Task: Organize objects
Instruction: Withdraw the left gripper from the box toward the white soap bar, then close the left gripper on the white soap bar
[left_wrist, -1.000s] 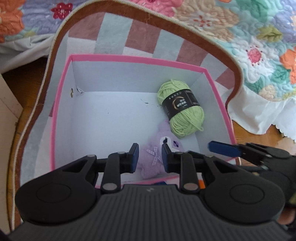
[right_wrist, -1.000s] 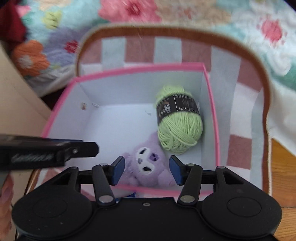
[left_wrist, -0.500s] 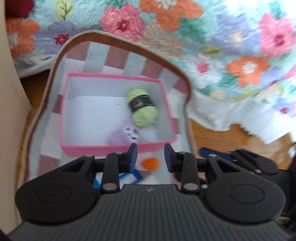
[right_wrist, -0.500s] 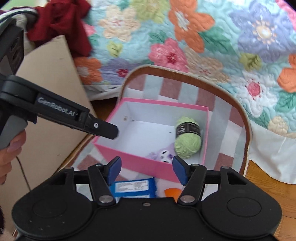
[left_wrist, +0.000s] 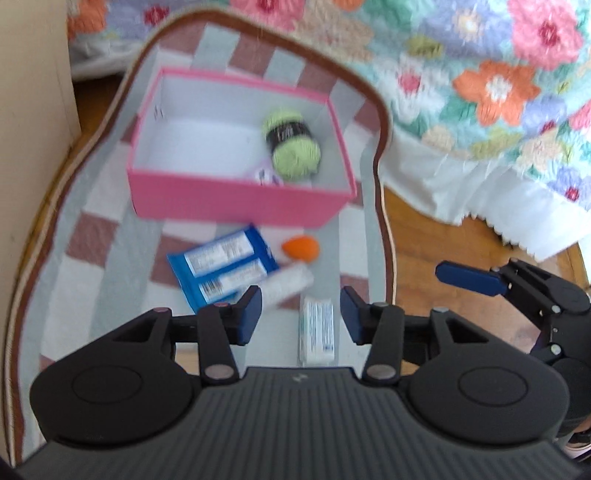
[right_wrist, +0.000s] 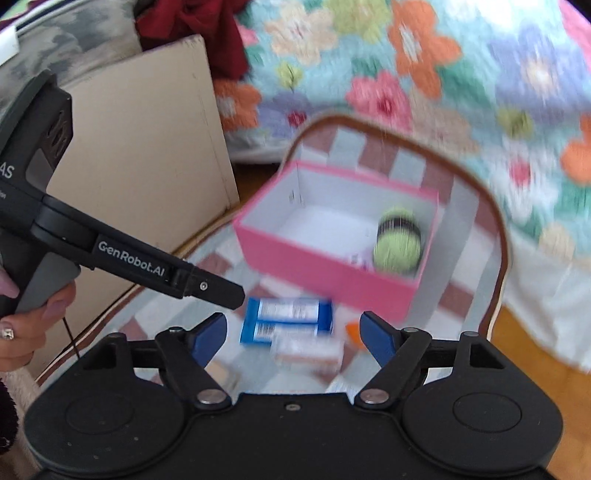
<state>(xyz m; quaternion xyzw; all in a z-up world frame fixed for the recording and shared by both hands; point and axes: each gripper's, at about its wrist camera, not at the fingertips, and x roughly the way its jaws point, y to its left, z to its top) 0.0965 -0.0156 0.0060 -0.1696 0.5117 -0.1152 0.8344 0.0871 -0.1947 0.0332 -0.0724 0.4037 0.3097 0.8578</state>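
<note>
A pink box (left_wrist: 236, 201) (right_wrist: 325, 266) stands on a checked mat (left_wrist: 92, 236) and holds a green yarn ball (left_wrist: 291, 146) (right_wrist: 397, 243) and a purple plush toy (left_wrist: 266, 175), mostly hidden by the front wall. In front of the box lie a blue packet (left_wrist: 221, 267) (right_wrist: 288, 321), an orange egg-shaped thing (left_wrist: 300, 249), a white tube (left_wrist: 286, 284) and a small white carton (left_wrist: 317, 332). My left gripper (left_wrist: 300, 314) is open and empty above the carton. My right gripper (right_wrist: 293, 336) is open and empty above the blue packet.
A floral quilt (left_wrist: 461, 74) (right_wrist: 424, 74) hangs at the back and right. A beige board (right_wrist: 147, 147) (left_wrist: 33, 74) stands at the left. Wooden floor (left_wrist: 443, 266) shows right of the mat. Each gripper shows in the other's view, the right one (left_wrist: 517, 291) and the left one (right_wrist: 122, 254).
Both grippers have pulled back and up from over the box and have opened wider. The plush toy stays in the box. The objects in front of the box have come into view.
</note>
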